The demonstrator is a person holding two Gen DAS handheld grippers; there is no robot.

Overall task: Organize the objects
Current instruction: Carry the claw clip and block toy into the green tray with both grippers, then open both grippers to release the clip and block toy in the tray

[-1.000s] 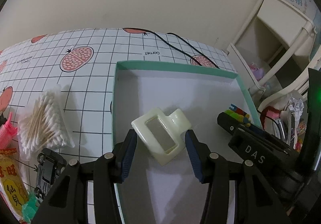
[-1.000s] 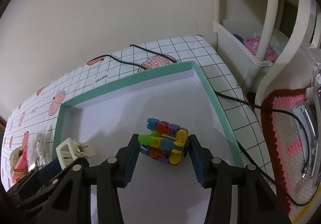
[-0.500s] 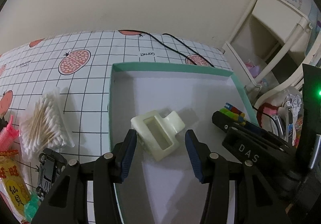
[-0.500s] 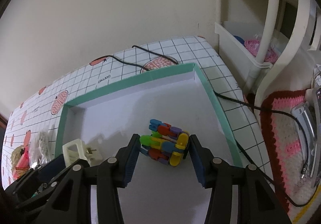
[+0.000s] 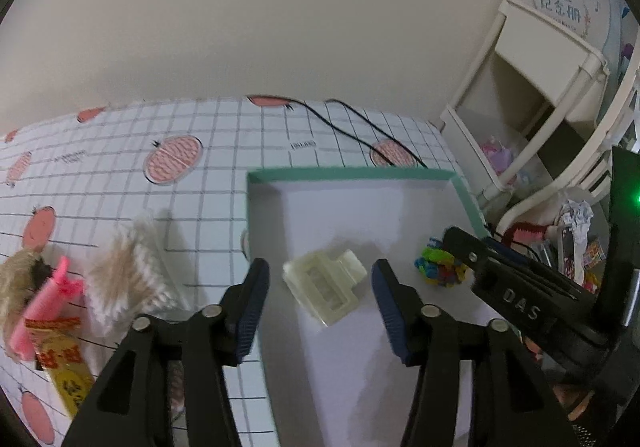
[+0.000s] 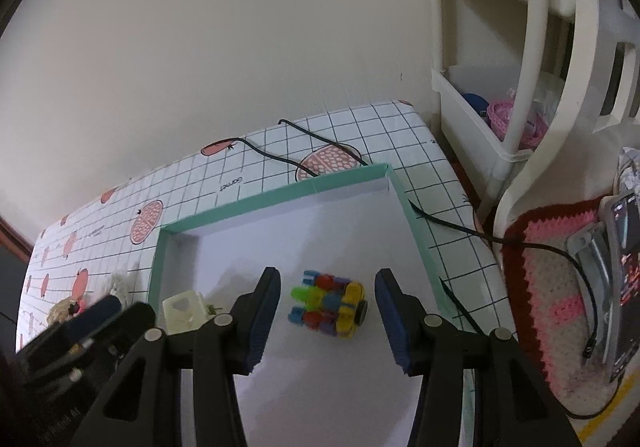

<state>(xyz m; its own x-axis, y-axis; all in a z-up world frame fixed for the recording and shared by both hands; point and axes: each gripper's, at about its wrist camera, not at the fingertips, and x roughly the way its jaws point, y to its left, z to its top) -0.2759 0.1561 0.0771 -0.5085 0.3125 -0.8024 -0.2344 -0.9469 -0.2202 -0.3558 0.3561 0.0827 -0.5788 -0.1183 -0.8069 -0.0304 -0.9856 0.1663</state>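
Observation:
A pale cream hair claw clip (image 5: 325,287) lies on the white floor of the teal-rimmed box (image 5: 352,174). My left gripper (image 5: 320,311) is open above and behind the clip, holding nothing. A bundle of colourful plastic clips (image 6: 329,306) lies in the same box (image 6: 280,197), to the right of the claw clip (image 6: 182,309). My right gripper (image 6: 326,321) is open, its fingers either side of the bundle and raised off it. The bundle also shows in the left wrist view (image 5: 438,269).
Left of the box lie a bag of cotton swabs (image 5: 128,275), a pink comb (image 5: 44,307) and a yellow snack packet (image 5: 66,363) on the grid tablecloth. A black cable (image 6: 312,143) crosses the table behind the box. A white shelf unit (image 6: 504,87) stands to the right.
Both grippers have pulled back and up from the box, so the claw clip and the clip bundle look smaller and farther. Both objects stay on the box floor.

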